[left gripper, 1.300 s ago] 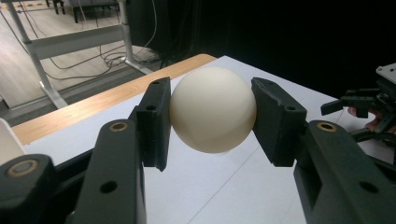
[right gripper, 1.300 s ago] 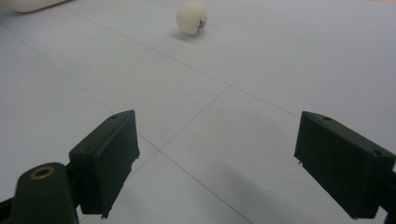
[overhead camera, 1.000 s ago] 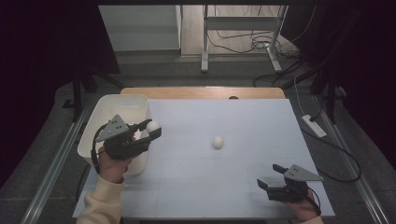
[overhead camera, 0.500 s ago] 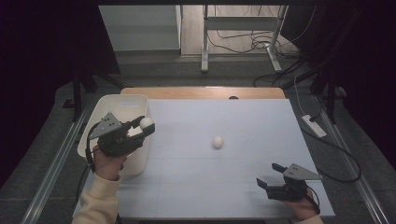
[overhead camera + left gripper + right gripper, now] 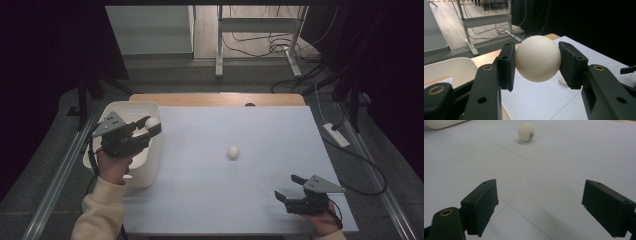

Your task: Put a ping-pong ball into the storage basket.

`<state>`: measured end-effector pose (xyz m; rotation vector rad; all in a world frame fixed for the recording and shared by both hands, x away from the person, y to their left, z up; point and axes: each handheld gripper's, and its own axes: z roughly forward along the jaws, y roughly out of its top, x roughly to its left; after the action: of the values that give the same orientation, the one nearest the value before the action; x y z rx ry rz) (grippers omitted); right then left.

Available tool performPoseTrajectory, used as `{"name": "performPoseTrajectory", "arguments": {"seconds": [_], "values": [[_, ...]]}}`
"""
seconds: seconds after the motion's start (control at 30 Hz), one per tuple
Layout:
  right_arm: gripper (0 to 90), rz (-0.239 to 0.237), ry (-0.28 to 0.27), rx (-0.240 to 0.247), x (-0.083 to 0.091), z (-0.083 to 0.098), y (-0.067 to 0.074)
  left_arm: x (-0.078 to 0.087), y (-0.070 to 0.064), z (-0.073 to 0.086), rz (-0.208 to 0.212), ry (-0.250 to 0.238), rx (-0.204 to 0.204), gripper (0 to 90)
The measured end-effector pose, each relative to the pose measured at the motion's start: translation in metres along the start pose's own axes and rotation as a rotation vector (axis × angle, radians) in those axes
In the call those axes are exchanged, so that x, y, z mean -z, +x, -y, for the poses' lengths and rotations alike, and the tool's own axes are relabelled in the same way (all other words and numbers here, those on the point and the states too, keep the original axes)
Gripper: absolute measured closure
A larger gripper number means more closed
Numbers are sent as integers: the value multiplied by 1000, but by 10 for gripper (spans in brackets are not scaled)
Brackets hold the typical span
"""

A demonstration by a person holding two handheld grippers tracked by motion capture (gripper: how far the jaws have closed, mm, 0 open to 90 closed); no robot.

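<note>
We see a white ball point(image 5: 538, 58) clamped between the two black jaws of the left gripper point(image 5: 537, 62), one pad pressing on each side of it, with the ball's top and bottom bulging clear above and below the pads. In the high view that ball point(image 5: 151, 122) sits at the tip of the left gripper point(image 5: 150, 128), held in the air over the right-hand rim of a white tub point(image 5: 125, 107) that stands at the left edge of the table point(image 5: 260, 125). The left hand point(image 5: 112, 167) holds the gripper from below, a cream sleeve point(image 5: 100, 215) behind it.

A second white ball point(image 5: 233, 152) lies loose near the middle of the table, well apart from both grippers. In the right gripper view we find it point(image 5: 526, 131) far ahead, resting on the pale surface, with a small dark mark on it.

The right gripper point(image 5: 282, 196) rests low near the table's near right corner, its jaws standing wide apart with nothing but bare tabletop between them.
</note>
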<state>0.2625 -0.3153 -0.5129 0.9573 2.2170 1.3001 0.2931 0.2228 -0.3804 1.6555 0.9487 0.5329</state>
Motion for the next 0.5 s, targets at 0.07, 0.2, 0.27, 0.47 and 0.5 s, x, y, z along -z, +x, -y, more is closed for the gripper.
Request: {"name": "performPoseTrajectory", "arguments": {"seconds": [0.07,0.2,0.27,0.47,0.5], "values": [[133,0,-1,-1,0,0,0,-1,2,-2,-5,7,2,509],[133,0,2,-3,0,0,0,-2,5,-5,-11,15,-2,509],[133,-3,0,-4,0,0,0,-4,6,-6,-18,21,-3,509],[133,-1,0,-5,0,0,0,-8,11,-10,-37,32,-4,508],[133,-1,0,-5,0,0,0,-9,12,-10,-39,35,-4,508]]}}
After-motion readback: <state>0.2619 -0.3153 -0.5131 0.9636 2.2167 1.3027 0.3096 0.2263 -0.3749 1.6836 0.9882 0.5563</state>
